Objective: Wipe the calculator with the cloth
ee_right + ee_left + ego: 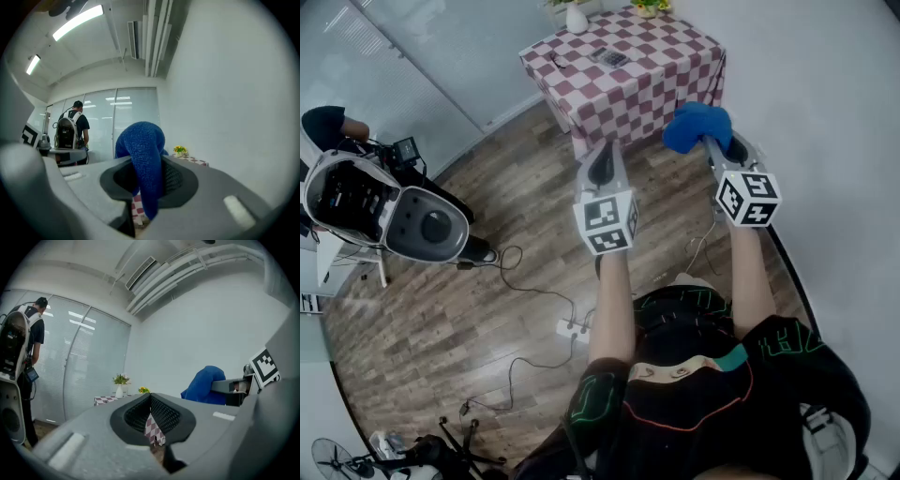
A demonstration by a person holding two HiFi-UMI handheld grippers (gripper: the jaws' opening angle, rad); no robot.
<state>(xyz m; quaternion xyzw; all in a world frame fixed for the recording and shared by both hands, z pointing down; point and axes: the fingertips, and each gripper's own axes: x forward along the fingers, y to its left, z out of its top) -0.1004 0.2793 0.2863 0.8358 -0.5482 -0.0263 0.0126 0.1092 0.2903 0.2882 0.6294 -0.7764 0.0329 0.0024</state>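
Checkered tabletop (667, 37) stands well apart from me across the wood floor (502, 202). My right hand-held gripper (717, 148) is clamped on the blue cloth (696, 125), which bunches above its jaws and droops between them. My left hand-held gripper (602, 161) is closed on nothing. The calculator (607, 56) lies on the tabletop, untouched. To wipe well, I should step close first, then press the cloth flat.

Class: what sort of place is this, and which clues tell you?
Probably an office or lab room set up for recording: a glazed partition with blinds, a wood-look floor with loose cables, and a small table under a checked cover.
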